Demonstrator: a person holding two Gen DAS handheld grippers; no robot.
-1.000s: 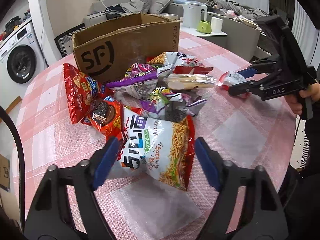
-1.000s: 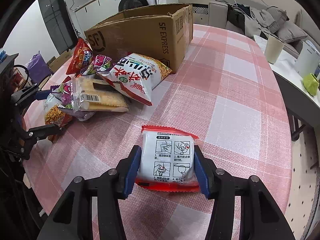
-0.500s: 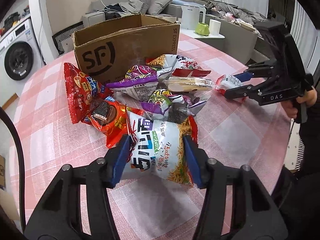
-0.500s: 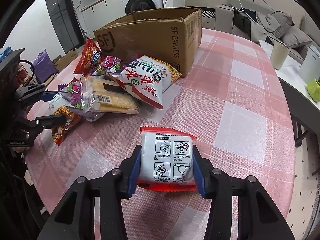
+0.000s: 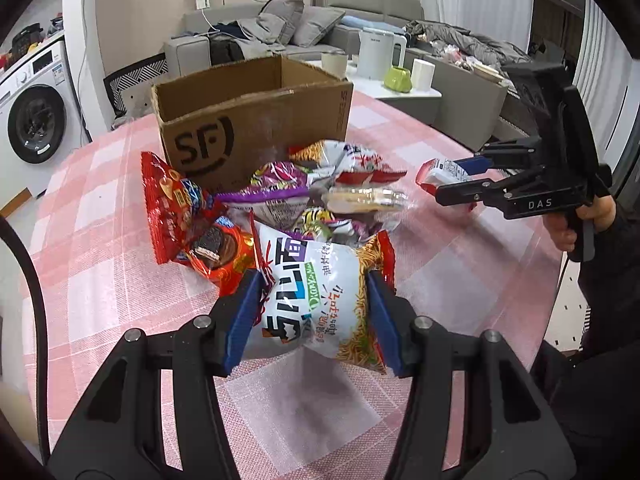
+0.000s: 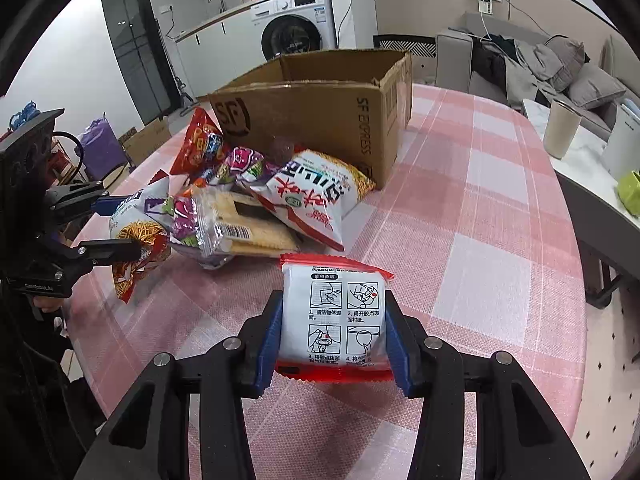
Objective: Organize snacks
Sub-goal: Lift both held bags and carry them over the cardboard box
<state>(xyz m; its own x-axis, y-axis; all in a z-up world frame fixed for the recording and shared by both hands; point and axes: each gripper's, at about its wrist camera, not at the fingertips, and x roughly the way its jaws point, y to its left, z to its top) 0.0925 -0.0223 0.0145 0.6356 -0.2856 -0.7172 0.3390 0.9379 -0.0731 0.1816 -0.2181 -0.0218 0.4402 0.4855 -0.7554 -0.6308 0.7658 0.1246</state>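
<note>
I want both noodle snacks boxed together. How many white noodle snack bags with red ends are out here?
2. One noodle bag is clamped in the left gripper; the other noodle bag lies against the cardboard box. More may be buried in the pile.

One open box (image 5: 256, 128) stands on one table (image 6: 500, 240). Nine snack packets show: seven in the heap (image 5: 288, 200), plus one in each of two grippers.
</note>
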